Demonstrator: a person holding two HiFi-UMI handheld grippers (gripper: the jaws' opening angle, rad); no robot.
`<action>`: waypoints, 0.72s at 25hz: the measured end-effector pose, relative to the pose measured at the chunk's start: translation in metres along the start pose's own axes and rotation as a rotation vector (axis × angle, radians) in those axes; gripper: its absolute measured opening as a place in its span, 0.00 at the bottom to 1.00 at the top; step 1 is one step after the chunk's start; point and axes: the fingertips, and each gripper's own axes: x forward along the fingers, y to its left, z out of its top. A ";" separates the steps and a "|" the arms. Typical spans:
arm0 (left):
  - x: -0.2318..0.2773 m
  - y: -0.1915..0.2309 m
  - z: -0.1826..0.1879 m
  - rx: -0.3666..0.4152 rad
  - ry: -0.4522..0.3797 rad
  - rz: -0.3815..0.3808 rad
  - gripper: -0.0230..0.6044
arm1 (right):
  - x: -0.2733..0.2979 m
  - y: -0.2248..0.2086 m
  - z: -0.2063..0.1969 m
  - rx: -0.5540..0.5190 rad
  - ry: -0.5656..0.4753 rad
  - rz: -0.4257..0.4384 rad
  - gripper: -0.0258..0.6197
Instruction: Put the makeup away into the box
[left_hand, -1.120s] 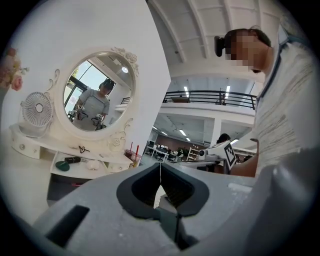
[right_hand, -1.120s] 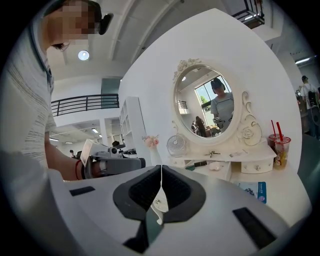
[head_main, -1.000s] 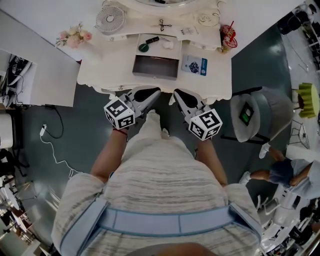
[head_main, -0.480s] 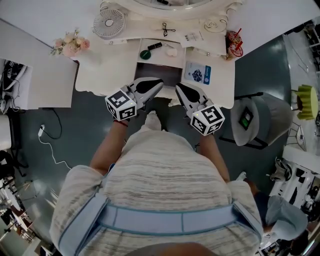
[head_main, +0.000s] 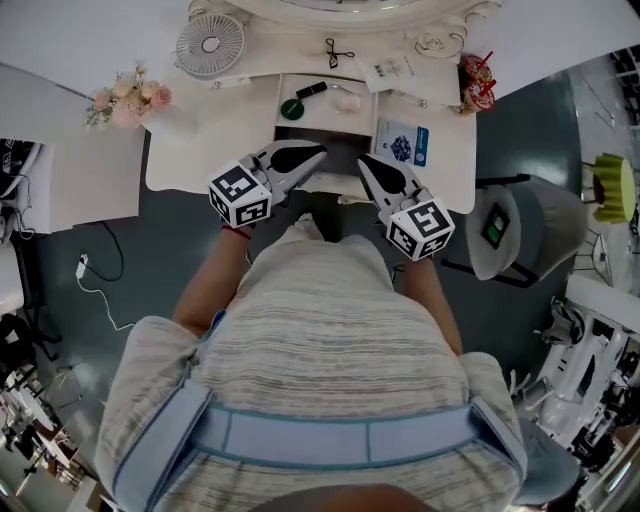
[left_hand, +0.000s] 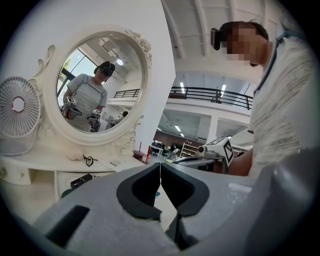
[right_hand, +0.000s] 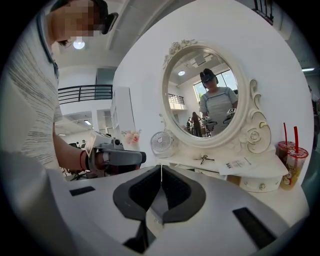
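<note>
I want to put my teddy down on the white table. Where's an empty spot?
The widest bare patch of the table lies between the fan, the flowers and the box. A smaller one sits right of the blue packet. Behind the box it is crowded with small makeup bits.

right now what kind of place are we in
Probably a staged vanity corner inside a big open hall: a white dressing table, an oval mirror and a small fan, plus a railed upper balcony.
</note>
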 end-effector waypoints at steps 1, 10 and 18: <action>0.001 0.003 -0.002 -0.001 0.006 -0.002 0.06 | 0.000 -0.002 -0.002 -0.002 0.003 -0.006 0.05; 0.015 0.010 -0.016 -0.007 0.048 -0.003 0.06 | -0.003 -0.018 -0.017 -0.052 0.058 0.001 0.05; 0.035 0.002 -0.020 -0.012 0.048 0.010 0.06 | -0.014 -0.038 -0.031 -0.104 0.119 0.019 0.06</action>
